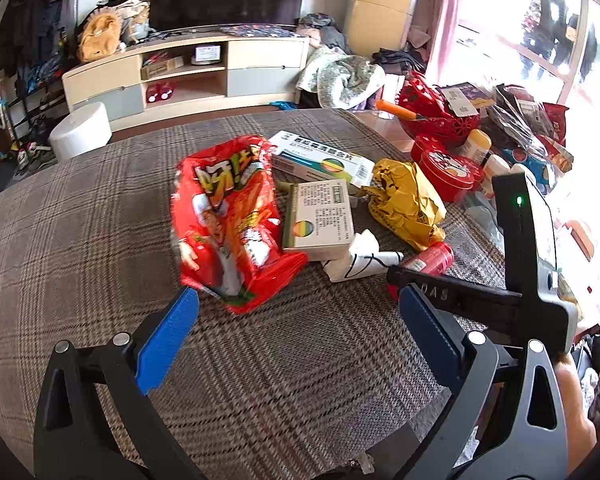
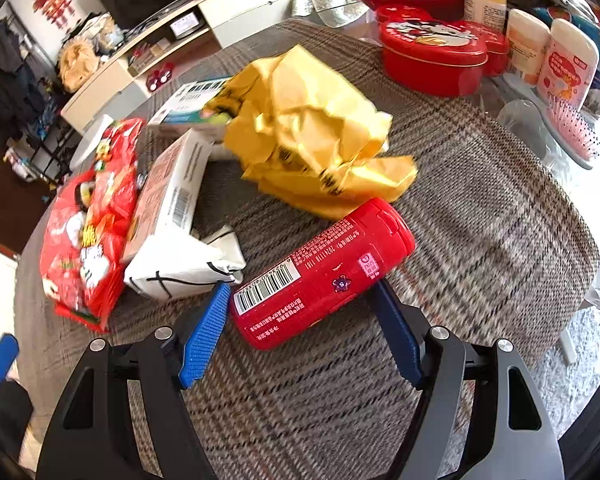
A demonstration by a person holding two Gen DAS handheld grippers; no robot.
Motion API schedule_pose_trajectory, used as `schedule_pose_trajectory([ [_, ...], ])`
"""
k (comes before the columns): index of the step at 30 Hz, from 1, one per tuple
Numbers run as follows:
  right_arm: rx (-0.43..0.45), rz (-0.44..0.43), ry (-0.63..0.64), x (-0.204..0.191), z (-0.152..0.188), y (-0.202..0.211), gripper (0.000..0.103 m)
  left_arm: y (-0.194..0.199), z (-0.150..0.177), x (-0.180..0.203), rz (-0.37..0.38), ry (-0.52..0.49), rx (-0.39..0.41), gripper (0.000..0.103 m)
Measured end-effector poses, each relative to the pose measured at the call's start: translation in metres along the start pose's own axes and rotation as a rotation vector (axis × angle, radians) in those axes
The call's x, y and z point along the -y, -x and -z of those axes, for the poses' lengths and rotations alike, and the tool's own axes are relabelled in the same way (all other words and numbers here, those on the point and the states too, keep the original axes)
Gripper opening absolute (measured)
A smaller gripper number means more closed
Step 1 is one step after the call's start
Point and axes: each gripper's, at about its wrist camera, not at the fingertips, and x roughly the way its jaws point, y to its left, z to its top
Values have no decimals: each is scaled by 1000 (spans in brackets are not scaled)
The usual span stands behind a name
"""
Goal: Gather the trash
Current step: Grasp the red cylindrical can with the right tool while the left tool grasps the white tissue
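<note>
Trash lies on the plaid tablecloth (image 1: 100,220): a red snack bag (image 1: 228,224), two medicine boxes (image 1: 320,216) (image 1: 320,158), a white crumpled wrapper (image 1: 360,258), a yellow crumpled bag (image 1: 406,200) and a red bottle (image 1: 434,258) lying on its side. My left gripper (image 1: 298,312) is open, just in front of the snack bag (image 2: 88,240). My right gripper (image 2: 300,304) is open with its jaws on either side of the red bottle (image 2: 320,272); contact is unclear. The yellow bag (image 2: 312,132) lies behind the bottle.
A red tin (image 2: 436,56), several lotion bottles (image 2: 568,64), a pink hairbrush (image 2: 572,128) and a red basket (image 1: 436,108) crowd the table's right side. A TV cabinet (image 1: 188,72) and a white stool (image 1: 80,130) stand beyond the far edge.
</note>
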Motion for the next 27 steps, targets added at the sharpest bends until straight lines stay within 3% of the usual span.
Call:
schedule_pose_trajectory([
  [5,-5,-27,-88,10,-14,0,77,-4,0,5,10,-5,0,95],
  [10,-1,-16,-97,13,-21,-7,81,-8,-4,10,0,-38,6,95],
  [16,22,86,-70,13,-30,-12,79,-18,-9,10,19,-38,6,95],
  [23,17,169,60,16,-27,-11,57,-37,-10,29,60,-99,-5,95],
  [27,10,168,116,30,-30,-9,48,-49,-6,47,87,-139,-18,95],
])
